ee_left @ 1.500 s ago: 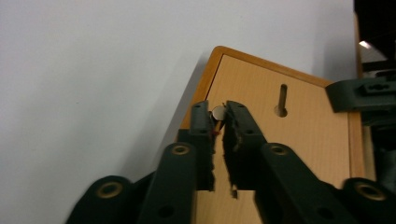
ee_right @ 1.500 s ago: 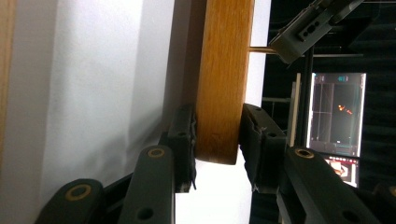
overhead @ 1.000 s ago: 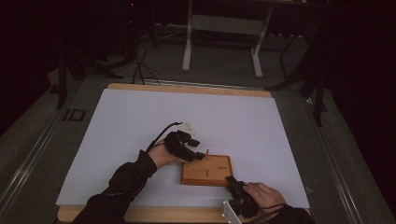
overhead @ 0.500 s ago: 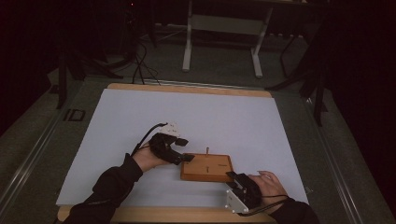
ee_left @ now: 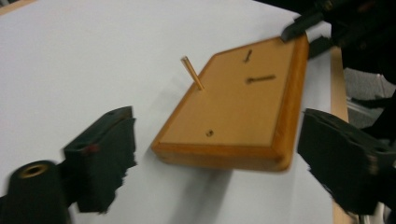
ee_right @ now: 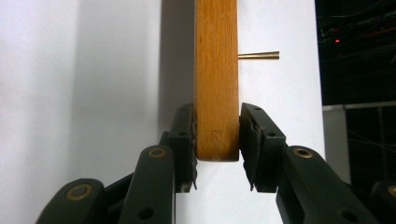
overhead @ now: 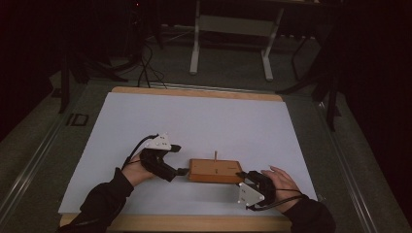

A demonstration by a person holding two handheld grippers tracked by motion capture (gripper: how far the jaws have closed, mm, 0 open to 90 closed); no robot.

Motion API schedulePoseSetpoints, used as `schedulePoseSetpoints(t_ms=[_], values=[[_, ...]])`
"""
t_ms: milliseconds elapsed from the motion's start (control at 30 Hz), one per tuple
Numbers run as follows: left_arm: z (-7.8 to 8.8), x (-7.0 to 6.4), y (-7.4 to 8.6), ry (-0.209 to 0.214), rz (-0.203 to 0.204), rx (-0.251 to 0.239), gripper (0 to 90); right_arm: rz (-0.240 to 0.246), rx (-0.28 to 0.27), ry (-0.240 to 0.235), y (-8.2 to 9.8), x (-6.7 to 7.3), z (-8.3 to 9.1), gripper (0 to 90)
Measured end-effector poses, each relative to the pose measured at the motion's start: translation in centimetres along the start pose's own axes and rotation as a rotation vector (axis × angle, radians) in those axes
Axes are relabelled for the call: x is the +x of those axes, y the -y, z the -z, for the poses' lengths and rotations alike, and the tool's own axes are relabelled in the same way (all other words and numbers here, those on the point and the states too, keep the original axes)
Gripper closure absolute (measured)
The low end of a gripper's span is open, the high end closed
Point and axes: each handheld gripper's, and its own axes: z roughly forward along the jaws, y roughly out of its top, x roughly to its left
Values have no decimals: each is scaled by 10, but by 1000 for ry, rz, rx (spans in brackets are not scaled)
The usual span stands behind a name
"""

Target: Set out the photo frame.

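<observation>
Left tongs (overhead: 180, 171) gape wide just off the left end of the wooden block (overhead: 214, 171), which lies lengthwise across the white counter (overhead: 204, 121); right tongs (overhead: 241, 174) already pinch its right end.

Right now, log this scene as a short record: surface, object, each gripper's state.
surface: white sheet over a wooden table
object: wooden block with one thin peg standing up from its top
left gripper: open, jaws spread at the block's left end, not touching
right gripper: shut on the block's edge at its right end
</observation>
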Motion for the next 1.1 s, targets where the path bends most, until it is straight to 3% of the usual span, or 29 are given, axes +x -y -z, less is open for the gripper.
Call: schedulePoseSetpoints(t_ms=[200, 567, 667, 767, 967, 1100], values=[[7, -7, 8, -12, -25, 6, 83, -40, -14, -61, 2, -16, 0, 671], [10, -18, 27, -38, -15, 5, 83, -130, -36, -175, 7, -51, -3, 679], [10, -20, 30, -44, -9, 7, 84, -140, -38, -186, 8, -58, -5, 686], [9, -21, 34, -49, -2, 6, 83, -198, -46, -226, 12, -75, -8, 689], [4, -16, 47, -54, 42, 7, 83, -261, -57, -275, 17, -94, -16, 686], [2, -15, 50, -73, 41, 10, 84, -297, -54, -299, 19, -104, -21, 682]])
